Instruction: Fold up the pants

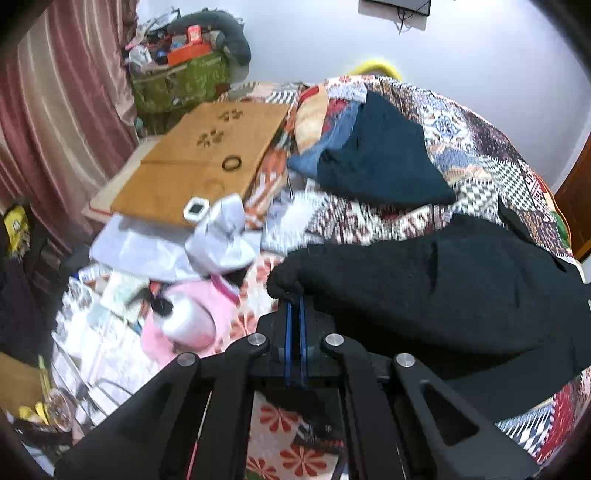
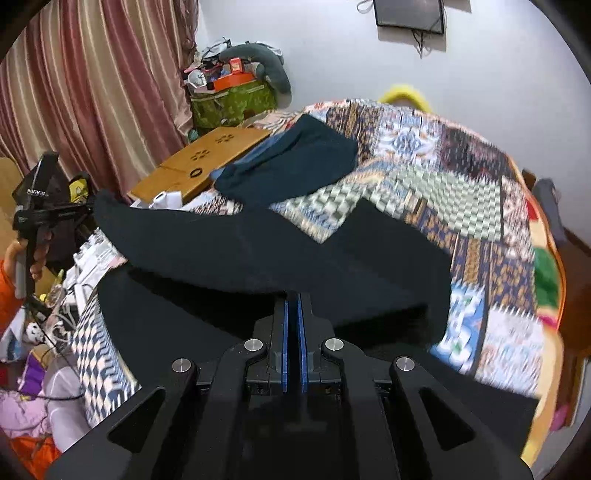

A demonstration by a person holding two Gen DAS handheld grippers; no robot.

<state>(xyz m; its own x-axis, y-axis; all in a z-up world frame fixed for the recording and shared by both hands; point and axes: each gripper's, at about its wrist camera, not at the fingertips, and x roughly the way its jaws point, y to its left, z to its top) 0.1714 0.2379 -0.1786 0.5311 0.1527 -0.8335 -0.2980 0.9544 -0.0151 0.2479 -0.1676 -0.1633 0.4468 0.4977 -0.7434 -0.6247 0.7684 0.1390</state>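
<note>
**Both grippers pinching the black pants over the patchwork bed**

Taking the patchwork bedspread (image 1: 476, 147) as the landmark and going from its left edge to its right: off the left edge, a striped pink curtain (image 1: 62, 96) is hanging, with a green bag (image 1: 181, 86) piled with clutter standing beside it at the far corner. Just inside that edge, a wooden lap tray (image 1: 207, 158) is lying flat with a black ring (image 1: 231, 163) sitting on it, and nearer the camera a heap of white cloth (image 1: 221, 240) and a pink garment (image 1: 207, 306) are resting on the bedspread.

Toward the middle of the bedspread, a folded dark teal garment (image 1: 380, 162) is lying over a blue one.

The black pants (image 1: 443, 295) are spreading across the near part of the bedspread. The left hand-held gripper (image 1: 295, 301) is clamping closed on their left corner, the blue pads pressing together with the fabric edge caught at the tips. In the right wrist view, the right hand-held gripper (image 2: 294, 297) is likewise closed on the pants (image 2: 229, 251), gripping an edge lifted above the lower layer. At the far left of that view, a hand (image 2: 31, 258) is holding the other gripper's handle.

Beyond the bedspread's far edge, a dark screen (image 2: 408, 14) is hanging on the white wall
</note>
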